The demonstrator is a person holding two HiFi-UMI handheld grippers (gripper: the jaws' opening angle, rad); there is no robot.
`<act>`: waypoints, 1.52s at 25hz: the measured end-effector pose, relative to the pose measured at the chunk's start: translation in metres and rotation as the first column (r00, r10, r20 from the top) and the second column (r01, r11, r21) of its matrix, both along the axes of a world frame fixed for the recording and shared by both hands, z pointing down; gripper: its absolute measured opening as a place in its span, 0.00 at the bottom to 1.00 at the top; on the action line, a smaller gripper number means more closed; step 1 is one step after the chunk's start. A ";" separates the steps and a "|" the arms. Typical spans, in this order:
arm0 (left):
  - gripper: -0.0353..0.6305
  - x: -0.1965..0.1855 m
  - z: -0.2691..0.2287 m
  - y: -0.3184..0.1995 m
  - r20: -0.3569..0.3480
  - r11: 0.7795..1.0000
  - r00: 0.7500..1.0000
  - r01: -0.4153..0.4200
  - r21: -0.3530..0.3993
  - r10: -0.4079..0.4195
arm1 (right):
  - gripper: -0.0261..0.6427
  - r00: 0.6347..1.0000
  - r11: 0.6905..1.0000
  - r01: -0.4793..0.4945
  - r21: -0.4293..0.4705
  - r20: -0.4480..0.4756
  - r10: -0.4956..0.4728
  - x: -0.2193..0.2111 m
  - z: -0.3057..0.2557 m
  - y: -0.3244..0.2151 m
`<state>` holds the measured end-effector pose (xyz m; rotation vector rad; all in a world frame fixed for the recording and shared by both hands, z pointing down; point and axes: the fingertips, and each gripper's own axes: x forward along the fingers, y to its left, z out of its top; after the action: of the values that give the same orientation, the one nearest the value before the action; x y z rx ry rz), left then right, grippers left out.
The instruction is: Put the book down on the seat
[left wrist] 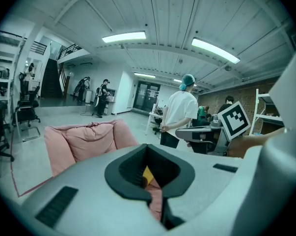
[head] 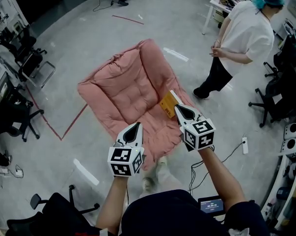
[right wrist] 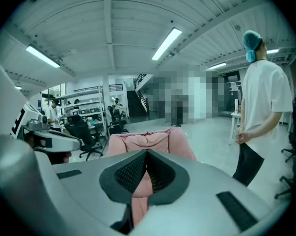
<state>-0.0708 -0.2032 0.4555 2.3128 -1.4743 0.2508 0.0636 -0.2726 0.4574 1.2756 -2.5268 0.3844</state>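
The book (head: 167, 103) lies on the seat (head: 128, 87), so I think nothing is left to do. My left gripper (head: 136, 125) and right gripper (head: 177, 107) are both pressed together, empty.

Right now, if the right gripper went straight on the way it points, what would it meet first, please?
Most likely the pink cushioned seat, which fills the line beyond the right gripper and its shut jaws. The yellow book lies just beside its tip, so depth is uncertain.

book (head: 168, 103): on seat's (head: 123, 87) right edge | left tool (head: 136, 125), right tool (head: 177, 107): closed
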 end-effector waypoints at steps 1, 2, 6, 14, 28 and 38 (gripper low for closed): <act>0.05 0.000 -0.005 0.003 -0.001 1.000 1.000 -0.004 0.011 0.004 | 0.07 1.000 1.000 0.001 0.012 0.007 -0.001 -0.003 -0.007 0.004; 0.05 -0.001 -0.009 0.005 -0.001 1.000 1.000 -0.008 0.021 0.008 | 0.07 1.000 1.000 0.000 0.023 0.015 -0.001 -0.005 -0.013 0.009; 0.05 -0.003 -0.024 0.017 0.000 0.998 1.000 -0.021 0.058 0.021 | 0.07 0.999 0.998 -0.006 0.064 0.043 0.003 -0.014 -0.036 0.028; 0.05 -0.012 -0.047 0.046 -0.001 0.993 0.999 -0.036 0.113 0.036 | 0.07 0.998 0.994 -0.011 0.113 0.063 0.004 -0.027 -0.061 0.068; 0.05 -0.025 -0.069 0.101 -0.026 0.981 0.997 -0.069 0.182 0.075 | 0.07 0.994 0.979 -0.026 0.200 0.112 0.003 -0.060 -0.094 0.139; 0.05 -0.021 -0.095 0.125 -0.037 0.964 0.994 -0.095 0.248 0.108 | 0.07 0.991 0.964 -0.046 0.263 0.131 0.012 -0.067 -0.122 0.169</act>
<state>-0.0923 -0.0777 0.3601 2.5745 -1.4345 0.0373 -0.0038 -0.1035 0.3354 1.4256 -2.7436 0.1390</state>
